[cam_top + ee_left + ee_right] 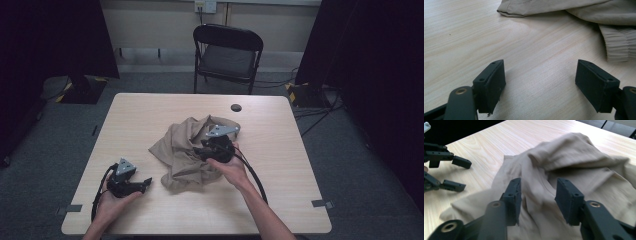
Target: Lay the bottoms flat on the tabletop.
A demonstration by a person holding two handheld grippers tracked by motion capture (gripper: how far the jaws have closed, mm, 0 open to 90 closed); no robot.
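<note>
Between the right gripper [537, 202]'s half-spread jaws sits a ridge of the beige garment [192, 150], mid-frame in the high view, not pinched yet; it could grab several layers or slip off. Lower left, the left gripper [540, 83] gapes wide over bare table [150, 112]. Plenty of room all around, edges far off.

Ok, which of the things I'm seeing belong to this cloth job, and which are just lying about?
Part of the job:
- beige garment, crumpled mid-table
- right gripper, over the garment with a fold of cloth between its jaws
- left gripper, jaws wide apart over bare table, short of the cloth

Just lying about:
- black folding chair beyond the table
- dark round spot near the far edge
</note>
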